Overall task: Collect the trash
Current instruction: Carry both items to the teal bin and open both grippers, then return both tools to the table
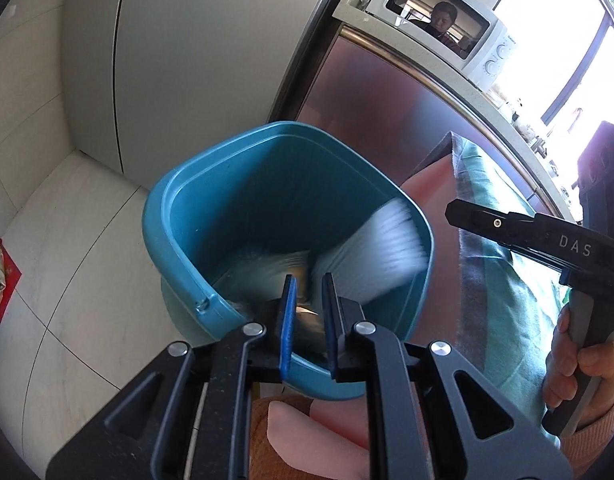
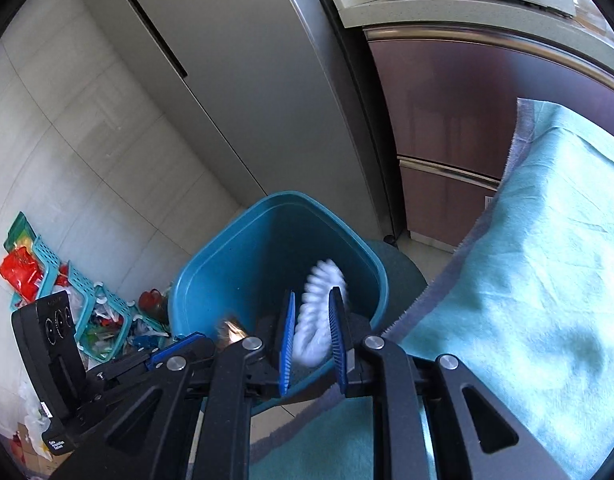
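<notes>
Two grippers point down into one teal bin [image 2: 211, 276], which stands on a pale tiled floor [image 1: 79, 216] in a kitchen.

1. Left gripper [image 1: 307, 280]: the blue pads stand almost together and pinch a shiny brownish scrap [image 1: 307, 316] just over the near rim of the bin. The scrap is blurred, so its kind cannot be told.
2. Right gripper [image 2: 313, 296]: the jaws stand a narrow gap apart. A white pleated paper [image 2: 319, 312] shows through that gap, low inside the bin against its right wall. It is blurred. In the left wrist view it lies clear of the right gripper's tip, so no grip on it shows.
3. A hand [image 1: 579, 360] in an orange sleeve holds the right gripper's handle at the lower right of the left wrist view.

Room (as seen from both wrists):
- Tall grey cabinet doors [image 2: 211, 92] fill the upper left.
- A reddish-brown fridge [image 2: 447, 120] with steel trim stands at the upper right, with a white microwave [image 1: 439, 20] on the counter above it.
- A teal cloth [image 2: 527, 260] with a grey fringed edge covers the right side, just beside the bin.
- Teal baskets [image 2: 87, 300] and mixed litter lie on the floor at the left.
</notes>
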`<state>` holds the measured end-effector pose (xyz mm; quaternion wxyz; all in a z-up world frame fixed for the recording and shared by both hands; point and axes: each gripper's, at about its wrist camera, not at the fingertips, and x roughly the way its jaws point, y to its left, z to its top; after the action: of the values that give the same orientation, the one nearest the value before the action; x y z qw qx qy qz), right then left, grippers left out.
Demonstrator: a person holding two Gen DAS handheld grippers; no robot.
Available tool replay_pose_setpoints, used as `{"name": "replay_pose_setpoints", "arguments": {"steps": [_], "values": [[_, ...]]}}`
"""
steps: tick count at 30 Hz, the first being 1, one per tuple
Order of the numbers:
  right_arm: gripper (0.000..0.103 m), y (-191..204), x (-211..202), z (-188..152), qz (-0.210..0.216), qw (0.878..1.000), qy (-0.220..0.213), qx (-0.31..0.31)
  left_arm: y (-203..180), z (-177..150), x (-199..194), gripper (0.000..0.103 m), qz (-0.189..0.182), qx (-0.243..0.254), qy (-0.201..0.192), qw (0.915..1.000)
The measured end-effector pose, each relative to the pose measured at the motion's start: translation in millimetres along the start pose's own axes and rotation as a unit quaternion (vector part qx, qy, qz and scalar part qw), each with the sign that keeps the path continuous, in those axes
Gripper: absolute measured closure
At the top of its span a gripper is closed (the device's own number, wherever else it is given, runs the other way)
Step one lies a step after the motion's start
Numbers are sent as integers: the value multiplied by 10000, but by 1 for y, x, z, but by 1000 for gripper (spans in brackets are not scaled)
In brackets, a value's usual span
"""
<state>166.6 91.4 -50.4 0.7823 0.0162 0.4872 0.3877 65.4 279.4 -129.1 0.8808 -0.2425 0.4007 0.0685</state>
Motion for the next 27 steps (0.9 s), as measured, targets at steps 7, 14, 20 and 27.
{"name": "replay_pose_setpoints", "arguments": {"steps": [7,14,20,27], "values": [[86,-8,-18,-7,114,9999,-109,53,-12,-2,-5,82,-145,139,-107,9997],[75,-17,-66,-25,127,9983,-563,-61,-48,-5,-34,64,-500,653,-449,9956],[69,-35,-123,-60,-111,9939,-1089,-131,-103,-13,-53,56,-1094,1407,-551,9824],[66,-72,-191,-114,-552,9846,-1647,218,-167,-35,-55,54,-1733,2149,-326,9606]]}}
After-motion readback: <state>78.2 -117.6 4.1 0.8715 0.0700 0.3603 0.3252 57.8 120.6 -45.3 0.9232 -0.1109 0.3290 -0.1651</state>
